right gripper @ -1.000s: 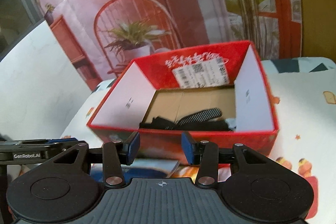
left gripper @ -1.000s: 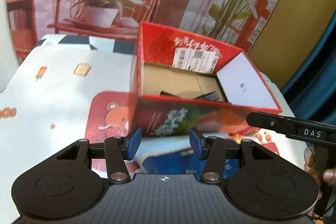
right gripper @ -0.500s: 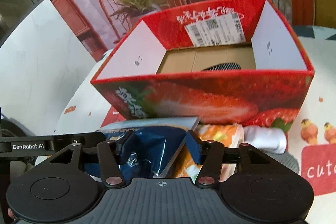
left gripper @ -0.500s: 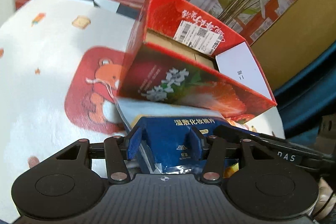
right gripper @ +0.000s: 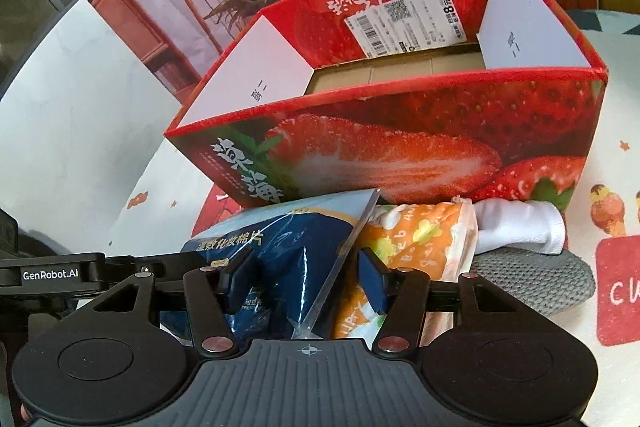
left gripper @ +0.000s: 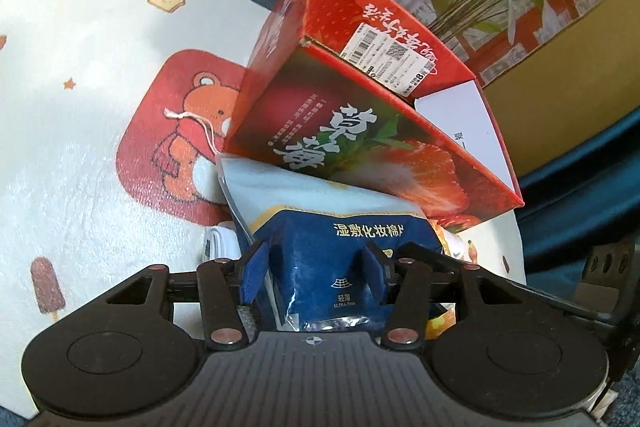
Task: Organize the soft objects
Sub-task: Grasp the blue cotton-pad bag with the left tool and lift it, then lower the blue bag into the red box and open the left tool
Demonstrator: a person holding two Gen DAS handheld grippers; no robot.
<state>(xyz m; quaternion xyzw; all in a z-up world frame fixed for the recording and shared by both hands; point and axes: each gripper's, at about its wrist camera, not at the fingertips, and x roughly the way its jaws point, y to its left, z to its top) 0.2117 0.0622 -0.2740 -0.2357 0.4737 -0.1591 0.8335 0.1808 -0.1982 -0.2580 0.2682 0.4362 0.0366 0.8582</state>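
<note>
A dark blue soft pack of cotton pads (left gripper: 332,267) lies in front of the red strawberry box (left gripper: 360,147). My left gripper (left gripper: 314,273) is open with its blue pads on either side of the pack. In the right wrist view my right gripper (right gripper: 304,277) is also open, straddling the same blue pack (right gripper: 288,251) beside an orange soft pouch (right gripper: 416,239). A white rolled sock (right gripper: 520,227) and a grey knitted piece (right gripper: 532,275) lie to the right. The red box (right gripper: 400,147) stands just behind them.
The table has a white cartoon-print cloth (left gripper: 80,107). A pale blue flat pack (left gripper: 280,187) lies under the dark one against the box. The left gripper's arm (right gripper: 60,273) shows at the left of the right wrist view.
Both grippers have come down and forward from above the box to the blue pack in front of it. The jaws stay open.
</note>
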